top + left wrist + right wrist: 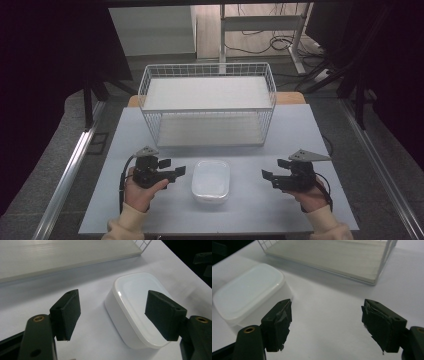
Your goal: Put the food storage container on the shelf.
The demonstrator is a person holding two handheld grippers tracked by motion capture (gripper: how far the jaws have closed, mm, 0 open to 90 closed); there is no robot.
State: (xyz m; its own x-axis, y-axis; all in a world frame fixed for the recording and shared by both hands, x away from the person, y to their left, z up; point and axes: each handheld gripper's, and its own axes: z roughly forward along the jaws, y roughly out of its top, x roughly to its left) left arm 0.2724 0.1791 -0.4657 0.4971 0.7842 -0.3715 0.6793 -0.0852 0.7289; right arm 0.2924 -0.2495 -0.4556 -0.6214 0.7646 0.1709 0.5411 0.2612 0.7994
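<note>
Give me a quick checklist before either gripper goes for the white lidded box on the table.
1. Left gripper jaws wide apart, nothing between the pads: ok.
2. Right gripper jaws wide apart, nothing held: ok.
3. Box sits flat on the table, lid on: ok.
4. Lid clipped tight: cannot tell.
5. Box untouched, both grippers off to its sides: ok.
6. Wire rack behind the box, both shelves bare: ok.

Right pad hides the white container's [135,305] far corner.
</note>
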